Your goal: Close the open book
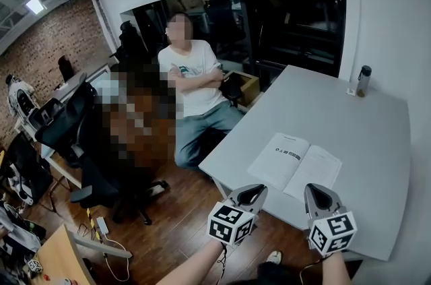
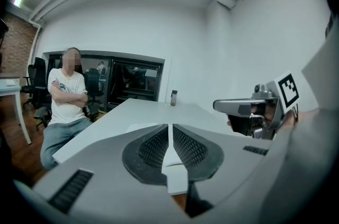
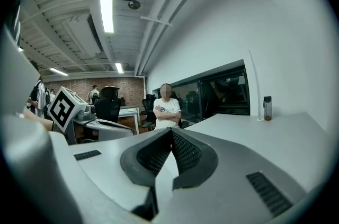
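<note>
The open book (image 1: 295,166) lies flat with white pages up, near the front edge of the grey table (image 1: 367,132). My left gripper (image 1: 249,195) hovers at the table's front edge, just short of the book's left page. Its jaws are together with only a thin slit, and they hold nothing. My right gripper (image 1: 318,197) is beside it, just short of the right page, shut and empty. In the left gripper view a strip of the book (image 2: 142,126) shows beyond the left gripper (image 2: 169,127). The right gripper view shows the right gripper (image 3: 171,131) over bare table.
A dark bottle (image 1: 363,81) stands at the table's far right corner. A person (image 1: 195,85) sits with arms crossed just beyond the table's left end. A black office chair (image 1: 81,135) and desks stand on the wooden floor to the left.
</note>
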`<control>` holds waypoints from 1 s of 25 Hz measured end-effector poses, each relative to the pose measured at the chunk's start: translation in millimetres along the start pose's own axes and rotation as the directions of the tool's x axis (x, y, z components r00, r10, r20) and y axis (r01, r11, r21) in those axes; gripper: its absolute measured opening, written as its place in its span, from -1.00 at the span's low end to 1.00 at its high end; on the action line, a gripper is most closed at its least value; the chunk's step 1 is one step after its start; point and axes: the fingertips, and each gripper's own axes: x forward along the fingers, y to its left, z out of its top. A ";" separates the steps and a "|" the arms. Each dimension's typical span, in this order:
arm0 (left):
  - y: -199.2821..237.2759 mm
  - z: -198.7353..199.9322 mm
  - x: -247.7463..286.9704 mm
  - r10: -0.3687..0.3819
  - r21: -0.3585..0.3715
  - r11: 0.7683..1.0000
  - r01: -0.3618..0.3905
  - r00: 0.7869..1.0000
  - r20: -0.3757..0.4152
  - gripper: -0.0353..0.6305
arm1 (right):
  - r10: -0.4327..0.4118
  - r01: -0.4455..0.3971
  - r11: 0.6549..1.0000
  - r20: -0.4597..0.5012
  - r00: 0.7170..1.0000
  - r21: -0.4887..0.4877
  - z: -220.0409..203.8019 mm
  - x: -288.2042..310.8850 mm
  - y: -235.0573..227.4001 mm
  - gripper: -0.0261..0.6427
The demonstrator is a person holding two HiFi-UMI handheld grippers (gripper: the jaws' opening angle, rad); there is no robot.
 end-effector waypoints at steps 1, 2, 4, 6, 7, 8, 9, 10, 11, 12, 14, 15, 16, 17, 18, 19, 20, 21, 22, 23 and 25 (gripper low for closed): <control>2.7 -1.0 7.1 0.004 0.000 1.000 -0.004 1.000 -0.010 -0.80 | 0.005 -0.005 1.000 -0.007 1.000 0.003 -1.2 4.4 -5.1 -0.91; 5.2 -3.0 13.8 0.010 -0.001 1.000 -0.010 1.000 -0.021 -0.80 | 0.010 -0.010 1.000 -0.014 1.000 0.006 -3.1 8.5 -10.0 -0.91; 9.5 -8.9 25.7 0.021 -0.006 1.000 -0.021 0.999 -0.044 -0.80 | 0.021 -0.020 1.000 -0.029 0.999 0.017 -8.7 16.5 -19.7 -0.91; 15.1 -13.4 37.5 0.029 -0.006 1.000 -0.029 0.998 -0.062 -0.80 | 0.026 -0.025 0.999 -0.037 0.999 0.026 -13.5 26.1 -29.0 -0.91; 18.7 -15.2 43.3 0.033 -0.006 0.999 -0.033 0.997 -0.070 -0.80 | 0.029 -0.028 0.999 -0.040 0.999 0.031 -15.6 31.5 -32.7 -0.91; 22.3 -17.5 48.4 0.036 -0.005 0.999 -0.037 0.996 -0.079 -0.80 | 0.033 -0.032 0.999 -0.044 0.998 0.036 -18.5 36.5 -35.0 -0.91; 25.7 -20.3 52.7 0.039 -0.005 0.999 -0.039 0.995 -0.088 -0.80 | 0.037 -0.035 0.999 -0.051 0.998 0.042 -22.3 40.7 -36.2 -0.91; 28.6 -23.1 56.5 0.039 -0.006 0.999 -0.040 0.995 -0.095 -0.80 | 0.039 -0.036 0.998 -0.061 0.997 0.046 -26.5 44.0 -37.1 -0.91; 31.5 -25.5 60.0 0.037 -0.008 0.999 -0.038 0.994 -0.102 -0.80 | 0.038 -0.035 0.998 -0.072 0.997 0.048 -30.6 46.9 -38.0 -0.91; 34.5 -27.4 63.5 0.035 -0.010 0.999 -0.036 0.994 -0.108 -0.80 | 0.036 -0.032 0.998 -0.082 0.996 0.051 -34.0 49.8 -39.0 -0.91; 41.8 -31.1 70.8 0.026 -0.012 1.000 -0.027 0.993 -0.119 -0.80 | 0.029 -0.024 0.998 -0.097 0.995 0.054 -39.5 55.9 -40.3 -0.91; 45.9 -32.8 74.9 0.019 -0.014 1.000 -0.021 0.992 -0.122 -0.80 | 0.025 -0.019 0.998 -0.105 0.994 0.052 -41.7 59.4 -40.7 -0.91; 50.1 -34.2 79.0 0.009 -0.016 1.000 -0.011 0.992 -0.124 -0.80 | 0.018 -0.012 0.999 -0.112 0.994 0.050 -43.7 63.2 -41.1 -0.91; 54.1 -35.4 82.7 -0.002 -0.017 1.000 0.000 0.992 -0.123 -0.80 | 0.008 -0.002 0.999 -0.119 0.993 0.050 -45.6 67.0 -41.2 -0.91; 58.0 -36.5 85.8 -0.014 -0.015 1.000 0.012 0.993 -0.121 -0.80 | -0.004 0.010 0.999 -0.127 0.992 0.051 -47.7 70.7 -41.1 -0.91; 62.5 -37.8 88.7 -0.024 -0.011 1.000 0.023 0.993 -0.120 -0.80 | -0.016 0.023 0.998 -0.135 0.991 0.052 -49.8 74.6 -40.9 -0.91; 67.7 -39.1 91.8 -0.032 -0.007 0.999 0.031 0.992 -0.122 -0.80 | -0.028 0.035 0.998 -0.143 0.989 0.052 -51.7 78.8 -40.6 -0.91; 73.2 -40.5 95.4 -0.039 -0.004 0.999 0.039 0.991 -0.127 -0.80 | -0.039 0.047 0.998 -0.151 0.988 0.051 -53.4 83.3 -40.3 -0.91; 78.4 -42.0 99.0 -0.048 -0.001 0.999 0.048 0.990 -0.135 -0.80 | -0.051 0.059 0.997 -0.159 0.986 0.049 -54.8 88.0 -40.0 -0.91; 82.5 -44.1 102.1 -0.058 0.006 0.998 0.060 0.988 -0.145 -0.80 | -0.062 0.071 0.996 -0.167 0.984 0.050 -56.0 92.5 -39.3 -0.91; 89.4 -50.2 106.2 -0.078 0.027 0.996 0.083 0.983 -0.166 -0.80 | -0.084 0.095 0.994 -0.178 0.980 0.055 -58.5 100.6 -36.1 -0.91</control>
